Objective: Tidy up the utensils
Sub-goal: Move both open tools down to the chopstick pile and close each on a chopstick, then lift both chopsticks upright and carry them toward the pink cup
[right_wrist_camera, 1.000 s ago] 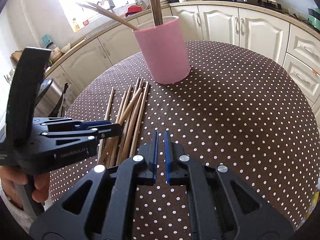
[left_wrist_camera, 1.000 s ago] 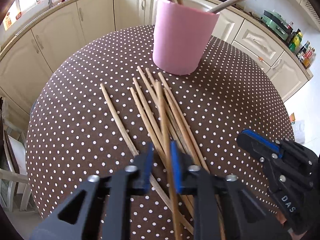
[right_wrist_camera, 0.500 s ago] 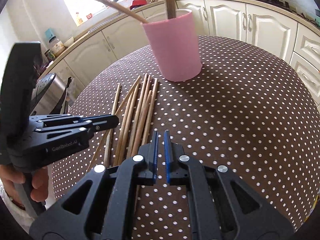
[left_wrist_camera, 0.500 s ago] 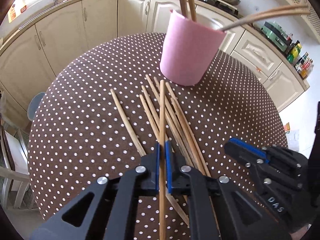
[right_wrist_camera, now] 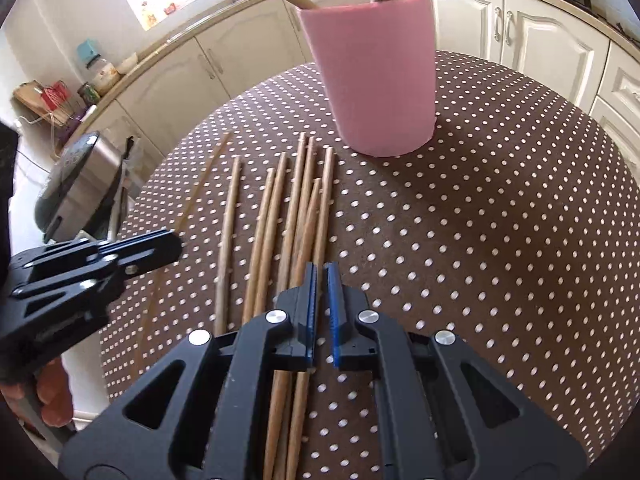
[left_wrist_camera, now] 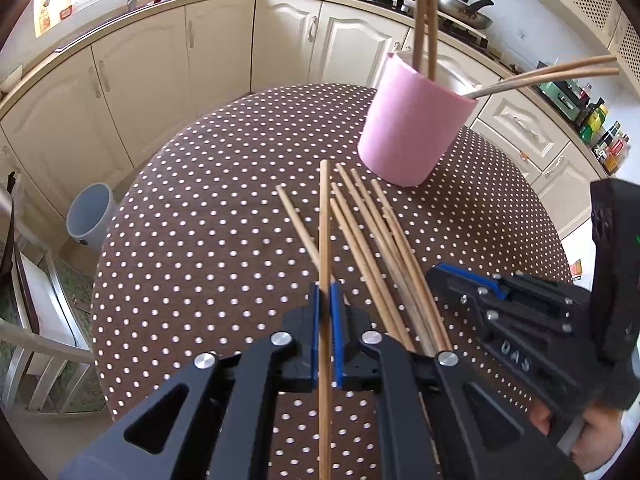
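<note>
Wooden chopsticks (right_wrist_camera: 298,216) are spread in a loose fan across the middle of the polka-dot desk (right_wrist_camera: 480,220), their far tips lying just short of the pink cup (left_wrist_camera: 414,128), which stands upright in the upper right of the left wrist view and at upper centre of the right wrist view. Several chopsticks are already stood in that cup, some upright and two leaning far out over its rim.

One chopstick (left_wrist_camera: 325,240) is clamped between the blue pads of the left claw (left_wrist_camera: 325,300); it runs straight up the centre of the left wrist view, crossing over a neighbour on the desk, and its far tip appears raised above the others. The right claw (right_wrist_camera: 320,280) is closed with only a narrow slit between its pads and nothing is gripped; it hangs over the near ends of the fan at lower centre of its own view.

The step in hand is judged to be the carrying of a single picked chopstick toward the cup. For the next move, the held stick would need to be lifted clear of the pile, tilted toward vertical, and its lower end guided inside the rim without the cup being knocked or the leaning sticks being caught. A fair number of chopsticks remain to be gathered.
</note>
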`<action>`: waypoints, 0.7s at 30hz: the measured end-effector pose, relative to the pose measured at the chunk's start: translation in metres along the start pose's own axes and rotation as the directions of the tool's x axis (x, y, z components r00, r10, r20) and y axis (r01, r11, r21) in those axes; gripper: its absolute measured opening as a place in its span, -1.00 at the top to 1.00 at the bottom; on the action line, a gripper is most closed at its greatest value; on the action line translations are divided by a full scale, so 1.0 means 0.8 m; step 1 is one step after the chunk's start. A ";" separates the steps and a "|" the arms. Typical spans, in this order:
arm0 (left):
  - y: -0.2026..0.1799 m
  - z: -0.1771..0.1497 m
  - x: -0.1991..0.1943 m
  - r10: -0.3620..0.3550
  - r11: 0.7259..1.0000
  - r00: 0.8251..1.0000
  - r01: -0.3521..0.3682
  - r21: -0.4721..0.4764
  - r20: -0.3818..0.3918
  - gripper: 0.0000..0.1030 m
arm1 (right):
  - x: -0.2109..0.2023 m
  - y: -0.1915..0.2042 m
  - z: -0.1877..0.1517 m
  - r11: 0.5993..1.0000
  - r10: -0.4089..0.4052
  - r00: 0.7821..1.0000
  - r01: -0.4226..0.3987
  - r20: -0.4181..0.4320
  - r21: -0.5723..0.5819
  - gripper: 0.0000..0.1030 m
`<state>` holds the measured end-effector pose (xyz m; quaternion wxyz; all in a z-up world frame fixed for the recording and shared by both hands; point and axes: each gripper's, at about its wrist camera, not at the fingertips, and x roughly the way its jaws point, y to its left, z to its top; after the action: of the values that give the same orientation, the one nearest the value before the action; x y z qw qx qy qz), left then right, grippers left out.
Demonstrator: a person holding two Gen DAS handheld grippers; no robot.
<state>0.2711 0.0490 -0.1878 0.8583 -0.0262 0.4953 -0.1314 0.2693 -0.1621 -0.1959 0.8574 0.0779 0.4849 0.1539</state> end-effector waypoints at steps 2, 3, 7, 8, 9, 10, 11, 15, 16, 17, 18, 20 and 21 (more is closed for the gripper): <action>0.007 0.000 0.000 0.002 1.000 1.000 -0.002 -0.008 0.000 0.88 | 0.004 0.000 0.005 1.000 0.008 1.000 -0.008 -0.015 -0.003 0.86; 0.011 0.000 -0.002 0.001 1.000 1.000 -0.001 -0.014 0.001 0.88 | 0.006 0.001 0.007 1.000 0.005 1.000 -0.005 -0.023 -0.005 0.86; 0.018 0.000 -0.001 0.001 1.000 1.000 -0.001 -0.020 0.000 0.88 | 0.013 0.008 0.018 1.000 -0.010 0.999 0.009 -0.047 -0.018 0.81; 0.017 0.000 0.000 0.000 1.000 1.000 0.000 -0.021 0.000 0.88 | 0.014 0.007 0.019 1.000 -0.014 0.999 0.013 -0.052 -0.021 0.77; 0.020 0.000 0.000 0.000 1.000 1.000 0.000 -0.024 -0.001 0.88 | 0.018 0.007 0.023 1.000 -0.014 0.998 0.013 -0.066 -0.019 0.73; 0.019 0.000 0.001 0.000 1.000 1.000 0.000 -0.026 -0.002 0.88 | 0.023 0.010 0.027 0.999 -0.023 0.997 0.022 -0.074 -0.025 0.73; 0.021 0.000 0.001 -0.001 1.000 1.000 0.001 -0.028 -0.002 0.88 | 0.024 0.012 0.029 0.999 -0.033 0.997 0.030 -0.076 -0.036 0.73; 0.026 0.000 0.003 -0.002 0.999 1.000 0.002 -0.039 -0.006 0.88 | 0.033 0.021 0.039 0.997 -0.065 0.994 0.060 -0.089 -0.054 0.73; 0.025 0.000 0.005 -0.002 0.999 1.000 0.002 -0.039 -0.007 0.88 | 0.036 0.024 0.043 0.996 -0.068 0.993 0.063 -0.093 -0.056 0.73; 0.027 0.001 0.005 -0.003 0.999 1.000 0.003 -0.040 -0.007 0.88 | 0.039 0.025 0.047 0.996 -0.072 0.992 0.067 -0.100 -0.058 0.73; 0.027 0.001 0.005 -0.006 0.999 1.000 0.006 -0.041 -0.008 0.88 | 0.044 0.030 0.054 0.996 -0.075 0.991 0.069 -0.107 -0.058 0.73; 0.027 0.003 0.007 -0.007 0.999 1.000 0.006 -0.042 -0.011 0.88 | 0.051 0.034 0.063 0.995 -0.081 0.989 0.075 -0.122 -0.059 0.73; 0.027 0.004 0.007 -0.007 0.999 1.000 0.007 -0.044 -0.011 0.88 | 0.054 0.035 0.067 0.995 -0.087 0.988 0.079 -0.129 -0.066 0.74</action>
<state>0.2805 0.0683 -0.1947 0.8542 -0.0459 0.5029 -0.1237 0.3306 -0.1206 -0.1957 0.8313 0.0214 0.5381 0.1376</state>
